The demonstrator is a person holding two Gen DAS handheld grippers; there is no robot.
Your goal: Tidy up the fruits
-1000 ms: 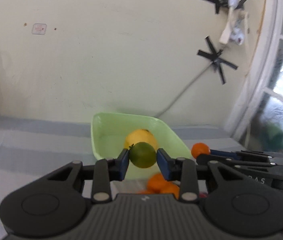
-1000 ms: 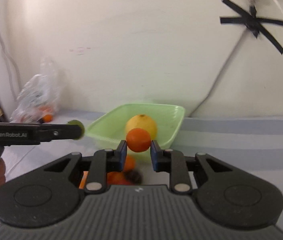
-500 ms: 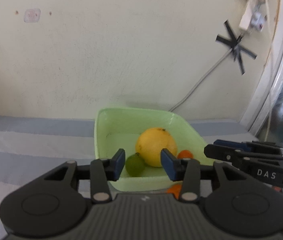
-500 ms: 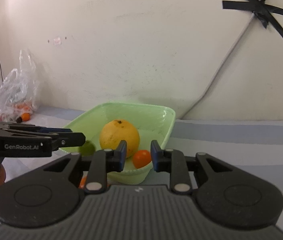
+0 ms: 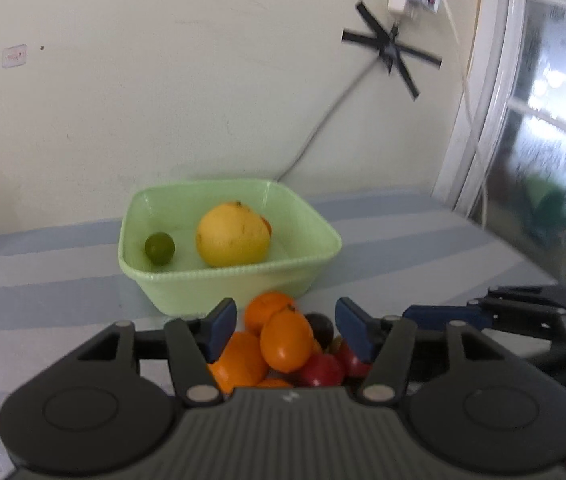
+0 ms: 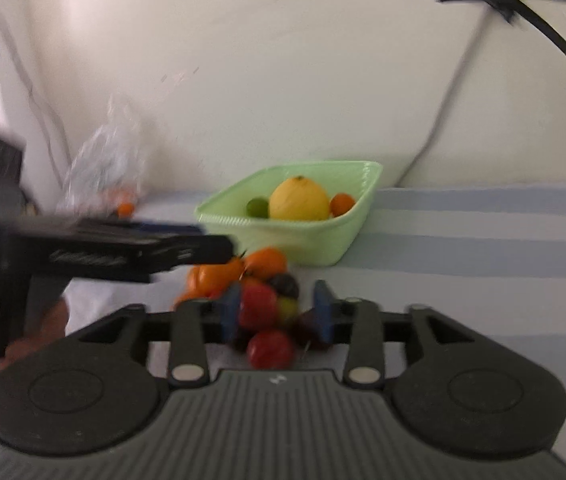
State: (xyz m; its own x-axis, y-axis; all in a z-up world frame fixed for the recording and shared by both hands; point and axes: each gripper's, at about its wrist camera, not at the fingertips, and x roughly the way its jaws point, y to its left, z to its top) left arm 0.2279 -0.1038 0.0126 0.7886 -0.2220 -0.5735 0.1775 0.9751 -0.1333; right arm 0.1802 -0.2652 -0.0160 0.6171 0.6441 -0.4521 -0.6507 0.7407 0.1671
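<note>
A pale green bowl (image 5: pixel 227 276) stands by the wall and holds a big yellow citrus (image 5: pixel 233 240), a lime (image 5: pixel 159 248) and a small orange (image 6: pixel 342 204). In front of it lies a pile of oranges (image 5: pixel 286 342), red fruits (image 5: pixel 321 370) and a dark fruit (image 5: pixel 321 326). My left gripper (image 5: pixel 288 322) hovers over the oranges with its jaws opening and grips nothing. My right gripper (image 6: pixel 277 308) hangs over the red fruits (image 6: pixel 259 306), jaws opening too, and the pile shows between the fingers without being clamped.
The bowl (image 6: pixel 283 236) and the pile rest on a blue and white striped cloth (image 5: pixel 43 292). At the back left is a clear plastic bag (image 6: pixel 103 176) with more small oranges. A cable runs down the wall, and a window frame (image 5: pixel 479 120) is on the right.
The lime left my left gripper and the small orange left my right one; both now lie in the bowl. Both grippers drew back from the bowl to the pile, jaws wider.
</note>
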